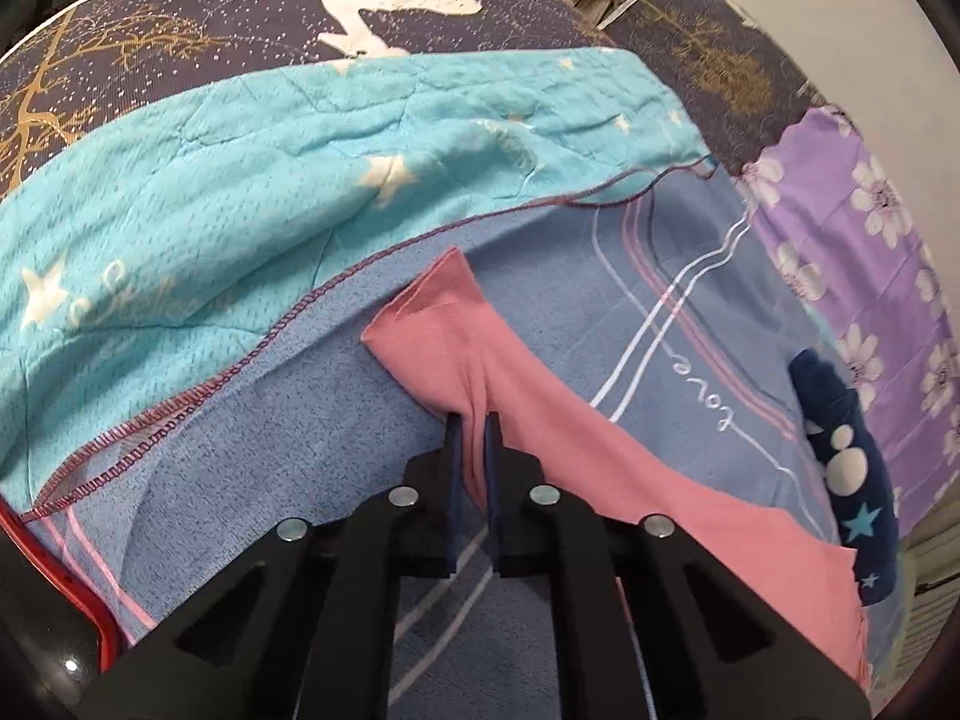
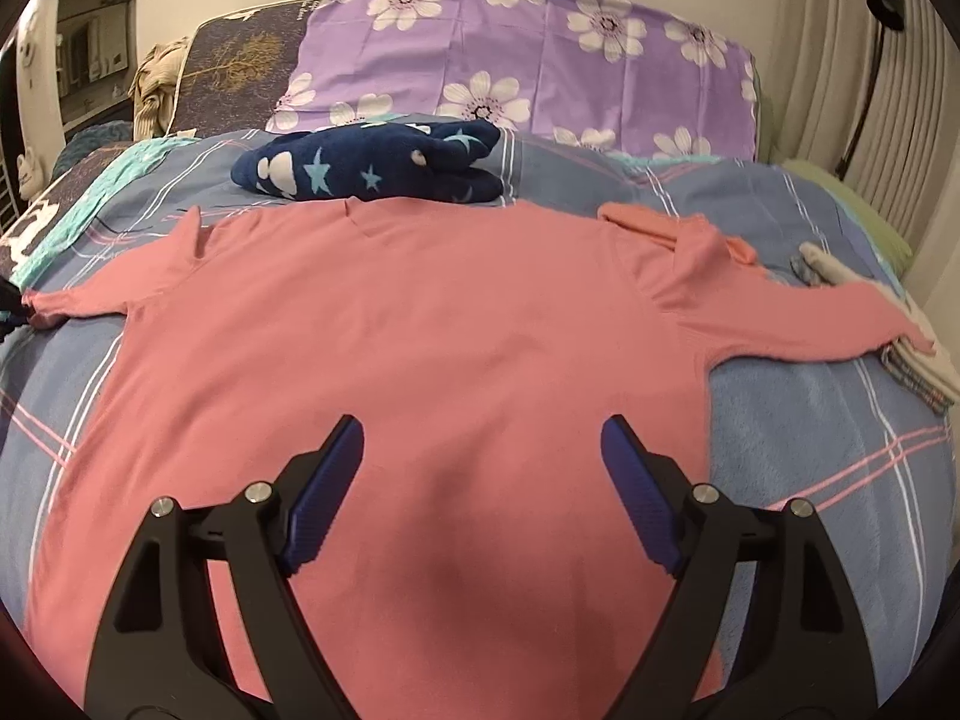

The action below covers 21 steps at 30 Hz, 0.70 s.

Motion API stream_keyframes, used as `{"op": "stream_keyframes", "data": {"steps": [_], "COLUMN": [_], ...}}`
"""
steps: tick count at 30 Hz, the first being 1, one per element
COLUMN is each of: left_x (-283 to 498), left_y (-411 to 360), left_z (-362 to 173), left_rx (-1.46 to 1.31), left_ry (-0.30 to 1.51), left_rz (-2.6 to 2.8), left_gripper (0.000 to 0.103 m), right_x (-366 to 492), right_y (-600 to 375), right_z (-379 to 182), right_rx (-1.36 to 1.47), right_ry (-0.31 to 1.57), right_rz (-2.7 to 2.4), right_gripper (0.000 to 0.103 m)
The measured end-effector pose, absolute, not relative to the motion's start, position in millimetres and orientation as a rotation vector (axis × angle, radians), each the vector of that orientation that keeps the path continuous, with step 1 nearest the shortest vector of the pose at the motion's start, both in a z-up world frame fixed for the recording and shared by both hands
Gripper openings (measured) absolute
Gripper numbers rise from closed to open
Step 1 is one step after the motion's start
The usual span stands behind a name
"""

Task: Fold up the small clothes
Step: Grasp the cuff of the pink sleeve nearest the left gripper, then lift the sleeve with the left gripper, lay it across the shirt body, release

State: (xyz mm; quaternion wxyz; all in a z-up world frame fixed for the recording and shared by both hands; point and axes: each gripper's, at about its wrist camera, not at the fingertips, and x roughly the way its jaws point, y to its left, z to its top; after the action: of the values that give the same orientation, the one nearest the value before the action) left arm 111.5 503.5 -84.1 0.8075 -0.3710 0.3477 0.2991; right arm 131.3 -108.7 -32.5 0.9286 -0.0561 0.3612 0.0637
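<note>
A pink long-sleeved shirt (image 2: 420, 324) lies spread flat on the blue bedsheet (image 2: 798, 420), sleeves out to both sides. In the left wrist view my left gripper (image 1: 474, 420) is shut on the end of the shirt's left sleeve (image 1: 444, 348), pinching a fold of pink cloth between its blue pads. My right gripper (image 2: 483, 426) is open and empty, hovering over the lower middle of the shirt body. The left sleeve end shows at the far left of the right wrist view (image 2: 66, 303).
A folded navy garment with stars (image 2: 372, 165) lies above the shirt's collar. A turquoise star blanket (image 1: 270, 180) lies left of the sleeve. A purple flowered pillow (image 2: 540, 60) is at the head of the bed. Folded grey cloths (image 2: 864, 288) lie under the right sleeve end.
</note>
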Motion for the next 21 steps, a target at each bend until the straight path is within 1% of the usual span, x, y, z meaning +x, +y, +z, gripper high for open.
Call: {"op": "stream_keyframes", "data": {"steps": [5, 8, 11, 15, 18, 21], "left_x": [121, 134, 157, 182, 195, 206], "left_y": [478, 431, 345, 228, 141, 69], "left_z": [-37, 9, 57, 85, 88, 78], "left_rx": [-0.716, -0.657, -0.520, -0.361, -0.280, -0.221], "left_ry": [0.622, 0.550, 0.512, 0.515, 0.544, 0.581], "left_rz": [0.542, 0.401, 0.200, -0.039, -0.209, -0.350], "left_gripper": [0.005, 0.005, 0.005, 0.006, 0.006, 0.006], "right_x": [124, 120, 116, 106, 101, 100], "right_y": [-112, -118, -125, -139, -158, -176], "right_z": [-24, -21, -18, -14, -14, -15], "right_rx": [-0.116, -0.106, -0.091, -0.080, -0.062, -0.033], "right_ry": [0.703, 0.691, 0.684, 0.663, 0.659, 0.664], "right_rz": [0.131, 0.126, 0.120, 0.105, 0.073, 0.042], "right_gripper": [0.084, 0.084, 0.084, 0.084, 0.085, 0.085]}}
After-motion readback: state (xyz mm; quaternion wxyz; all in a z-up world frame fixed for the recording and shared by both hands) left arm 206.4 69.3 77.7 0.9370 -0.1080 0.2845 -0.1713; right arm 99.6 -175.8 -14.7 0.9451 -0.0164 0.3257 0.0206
